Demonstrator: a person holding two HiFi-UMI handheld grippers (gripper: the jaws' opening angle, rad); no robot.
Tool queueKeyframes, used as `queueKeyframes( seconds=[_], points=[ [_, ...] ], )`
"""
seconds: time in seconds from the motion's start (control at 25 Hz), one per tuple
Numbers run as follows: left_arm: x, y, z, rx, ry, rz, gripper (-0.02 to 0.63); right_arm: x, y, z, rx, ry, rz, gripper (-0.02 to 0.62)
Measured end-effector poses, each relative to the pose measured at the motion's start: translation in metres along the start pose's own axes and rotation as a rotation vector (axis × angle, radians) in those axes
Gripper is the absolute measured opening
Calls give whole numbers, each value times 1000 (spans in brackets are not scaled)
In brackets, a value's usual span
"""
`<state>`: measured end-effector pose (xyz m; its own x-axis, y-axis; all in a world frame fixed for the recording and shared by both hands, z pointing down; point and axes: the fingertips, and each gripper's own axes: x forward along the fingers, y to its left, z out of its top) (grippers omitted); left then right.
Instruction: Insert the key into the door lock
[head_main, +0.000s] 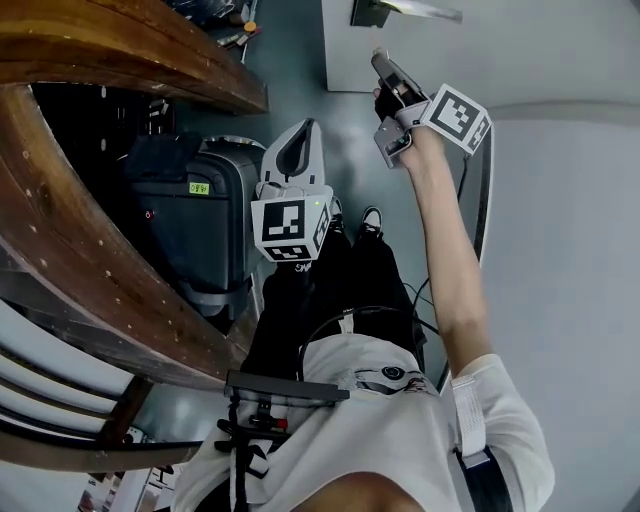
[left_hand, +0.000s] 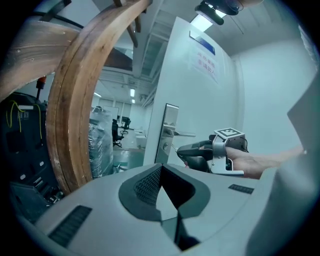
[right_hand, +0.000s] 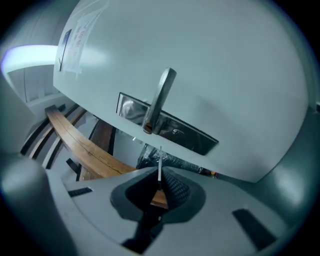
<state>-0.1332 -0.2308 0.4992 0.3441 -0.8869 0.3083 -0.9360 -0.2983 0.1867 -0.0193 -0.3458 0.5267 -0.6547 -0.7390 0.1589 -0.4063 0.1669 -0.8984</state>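
1. At the white door (head_main: 560, 50), R hand-held gripper (right_hand: 160, 180) is clamped on a thin key (right_hand: 159, 160), blade pointing at the door.
2. Key tip sits just short of the metal lock plate (right_hand: 195, 137), below the lever handle (right_hand: 159, 100); not yet inserted.
3. L hand-held gripper (left_hand: 161, 172), jaws together w/ nothing between, hangs back over the person's legs (head_main: 330, 280).
4. Curved wooden frame (left_hand: 75, 110) stands to its L.

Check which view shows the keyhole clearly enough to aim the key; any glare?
Right gripper view: evenly lit, edges bowed by fisheye, yet the thin silver key in the right claw and the shiny metal lock plate read clearly. Left gripper view: plate small, bright ceiling light flares. Head view: plate cropped at top.
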Motion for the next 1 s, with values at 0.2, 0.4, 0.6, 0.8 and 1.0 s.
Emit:
queueKeyframes(
  seconds=[0.2, 0.4, 0.6, 0.8, 1.0],
  points=[
    [13, 4, 7, 27, -50, 8, 2, 5, -11, 4, 125, -24, 25, 26],
    [19, 6, 4, 38, -70, -7, 2, 17, -24, 12, 216, -44, 41, 26],
    [21, 12, -4, 41, -68, -12, 2, 26, -33, 23, 263, -72, 66, 26],
    [26, 17, -11, 39, -72, -11, 2, 32, -37, 28, 274, -85, 85, 26],
    [31, 16, -12, 32, -73, -10, 2, 38, -40, 32, 293, -87, 88, 26]
  ],
)
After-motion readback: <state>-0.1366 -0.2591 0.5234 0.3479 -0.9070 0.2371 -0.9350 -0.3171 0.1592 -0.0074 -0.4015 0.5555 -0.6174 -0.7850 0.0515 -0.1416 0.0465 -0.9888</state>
